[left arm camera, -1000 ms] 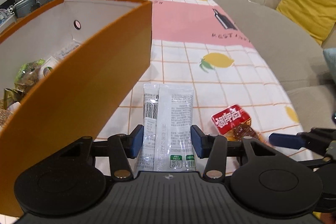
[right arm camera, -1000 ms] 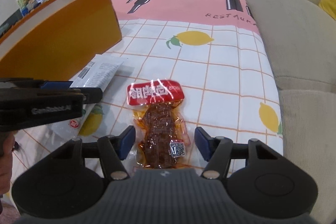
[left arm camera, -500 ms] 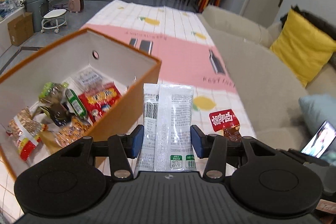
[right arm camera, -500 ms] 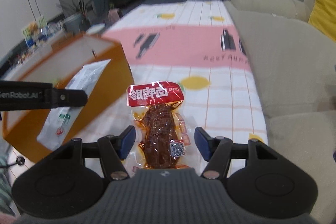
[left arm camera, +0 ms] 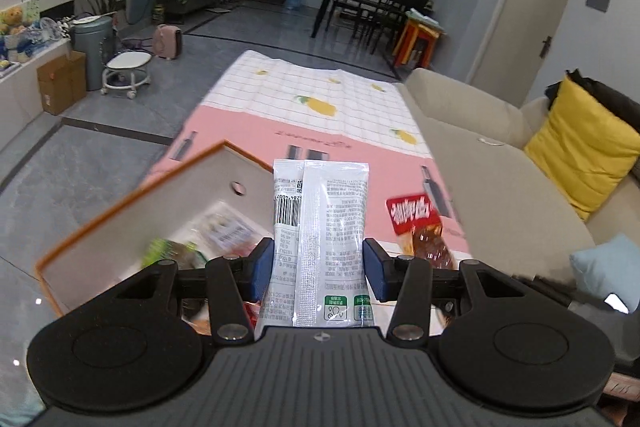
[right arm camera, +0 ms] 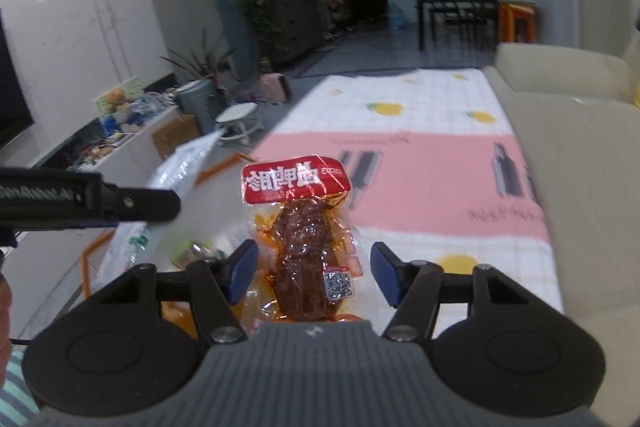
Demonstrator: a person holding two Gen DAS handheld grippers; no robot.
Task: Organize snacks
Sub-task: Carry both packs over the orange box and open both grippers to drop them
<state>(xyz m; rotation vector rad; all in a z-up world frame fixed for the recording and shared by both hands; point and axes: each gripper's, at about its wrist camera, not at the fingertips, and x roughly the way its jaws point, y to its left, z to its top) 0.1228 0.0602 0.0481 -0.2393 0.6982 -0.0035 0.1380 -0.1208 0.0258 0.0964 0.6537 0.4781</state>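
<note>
L gripper (left arm camera: 319, 269) clamps a white sachet (left arm camera: 320, 227) w/ barcode & fine print over the orange box (left arm camera: 132, 195) of snacks, R gripper (right arm camera: 313, 271) has a clear meat pack (right arm camera: 306, 239) w/ red Chinese-lettered header between its pads, grip unclear, above lemon-print pink/white cloth (right arm camera: 432, 183), beige sofa (left arm camera: 492, 163) right.

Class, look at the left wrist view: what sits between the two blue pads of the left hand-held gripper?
A white snack packet, printed back facing the camera, stands upright between them, gripped at both edges; the left wrist view shows it.
</note>
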